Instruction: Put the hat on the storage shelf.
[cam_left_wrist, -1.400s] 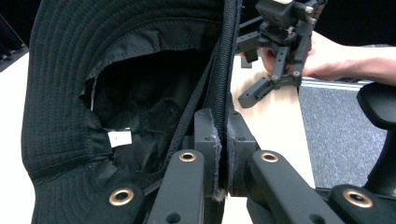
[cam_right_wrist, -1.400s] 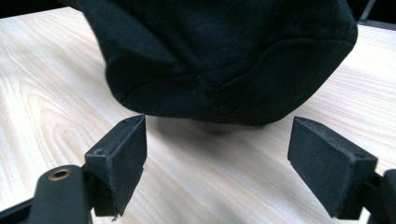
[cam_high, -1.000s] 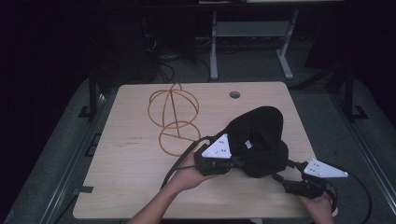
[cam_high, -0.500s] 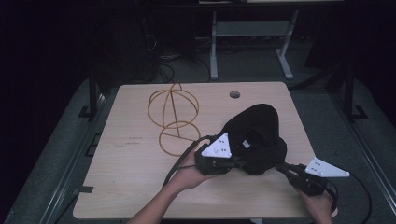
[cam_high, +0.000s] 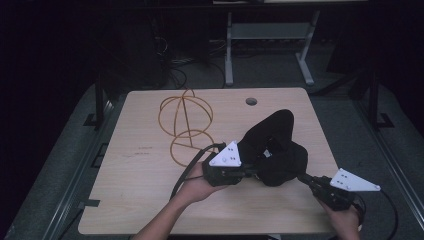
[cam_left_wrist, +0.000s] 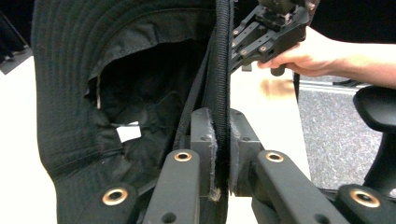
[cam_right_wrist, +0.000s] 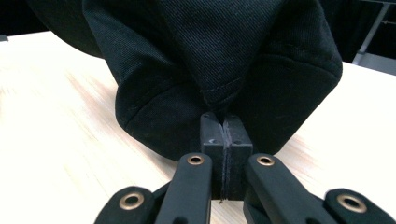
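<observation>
A black fabric hat (cam_high: 276, 144) lies crumpled on the wooden table (cam_high: 145, 170), right of centre. My left gripper (cam_high: 254, 173) is shut on the hat's corded brim edge from the left. In the left gripper view the brim runs up between the closed jaws of the left gripper (cam_left_wrist: 219, 154), and the hat's (cam_left_wrist: 140, 93) inside and a small white label show. My right gripper (cam_high: 303, 178) is shut on a fold at the hat's lower right. The right gripper view shows this right gripper (cam_right_wrist: 225, 135) pinching the dark cloth of the hat (cam_right_wrist: 224, 51).
A gold wire stand (cam_high: 184, 122) of hoops stands at the table's back left, close to the hat. A round cable hole (cam_high: 251, 101) sits near the far edge. A black cable (cam_high: 187, 170) trails from my left gripper. Dark floor and a metal frame lie beyond the table.
Both grippers keep their hold on the hat. The left one has drifted slightly left and the right one slightly right, drawing the hat out between them.
</observation>
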